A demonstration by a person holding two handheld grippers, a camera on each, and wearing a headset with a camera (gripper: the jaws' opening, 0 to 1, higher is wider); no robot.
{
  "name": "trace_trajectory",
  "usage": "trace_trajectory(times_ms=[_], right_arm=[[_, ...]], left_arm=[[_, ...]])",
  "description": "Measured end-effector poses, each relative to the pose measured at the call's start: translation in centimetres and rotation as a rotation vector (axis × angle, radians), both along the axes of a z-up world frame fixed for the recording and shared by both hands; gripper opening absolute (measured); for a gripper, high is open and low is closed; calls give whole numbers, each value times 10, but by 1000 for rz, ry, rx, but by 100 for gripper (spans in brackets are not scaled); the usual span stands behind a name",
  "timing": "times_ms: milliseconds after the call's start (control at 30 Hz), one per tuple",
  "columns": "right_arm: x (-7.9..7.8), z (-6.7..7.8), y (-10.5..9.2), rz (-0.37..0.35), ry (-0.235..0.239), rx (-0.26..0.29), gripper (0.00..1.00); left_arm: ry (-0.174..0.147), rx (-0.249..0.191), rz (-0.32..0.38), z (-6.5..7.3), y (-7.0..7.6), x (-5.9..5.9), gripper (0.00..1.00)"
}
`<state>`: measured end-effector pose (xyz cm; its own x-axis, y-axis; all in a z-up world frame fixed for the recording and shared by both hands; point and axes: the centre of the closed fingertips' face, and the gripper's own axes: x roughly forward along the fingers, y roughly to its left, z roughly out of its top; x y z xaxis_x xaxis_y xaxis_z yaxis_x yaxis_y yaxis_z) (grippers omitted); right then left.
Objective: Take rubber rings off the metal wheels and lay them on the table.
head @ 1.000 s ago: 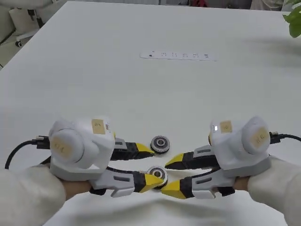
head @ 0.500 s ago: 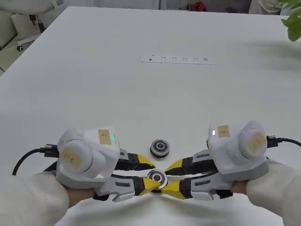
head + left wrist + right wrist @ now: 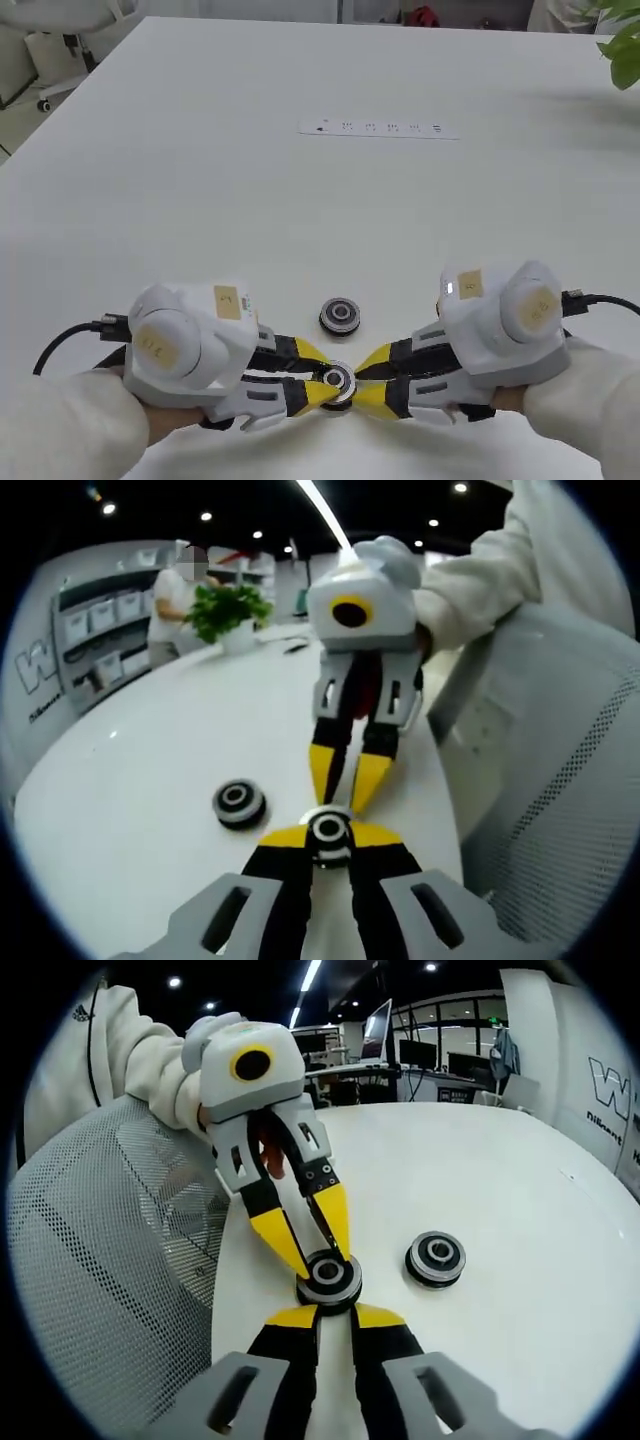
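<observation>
Around the near wheel [image 3: 335,380], working over a broad white table [image 3: 200,150], this wheel lying flat close to the table's near edge. Catching a grey mesh chair back [image 3: 110,1260] just past that edge, on the person's side of the near wheel. Holding the near wheel with the left gripper [image 3: 318,378], its yellow tips pinching the rim from either side, seen most plainly in the left gripper view. Meeting the same wheel head-on with the right gripper [image 3: 360,380], jaws drawn narrow and tips touching the rim opposite; failing to tell whether gripping or only touching. Noting a white socket strip [image 3: 380,128] well beyond the near wheel, toward the table's middle. Leaving a second wheel [image 3: 340,313] flat and untouched just beyond the near wheel, apart from it. Showing a black rubber ring [image 3: 436,1280] seated around the second wheel, and another around the near wheel.
</observation>
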<state>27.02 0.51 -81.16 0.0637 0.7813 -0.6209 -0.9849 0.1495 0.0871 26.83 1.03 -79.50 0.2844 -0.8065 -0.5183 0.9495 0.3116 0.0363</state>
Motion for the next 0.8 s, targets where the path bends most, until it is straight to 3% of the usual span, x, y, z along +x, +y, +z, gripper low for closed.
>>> trace_trajectory(times_ms=[267,533,633,667,800], right_arm=[[1,-1,0,-8,-8,-9,6],[2,-3,0,-14,-12,-43,4],[5,-5,-2,-20,-40,-78,0],[1,-6,-2,3,-39,-86,0],[3,-5,-2,-17,-30,-89,0]], left_arm=[[4,-10,7,0,0,1,14],[4,-18,10,0,0,2,14],[5,-21,11,0,0,2,14],[6,-22,14,0,0,2,14],[3,-23,13,0,0,3,14]])
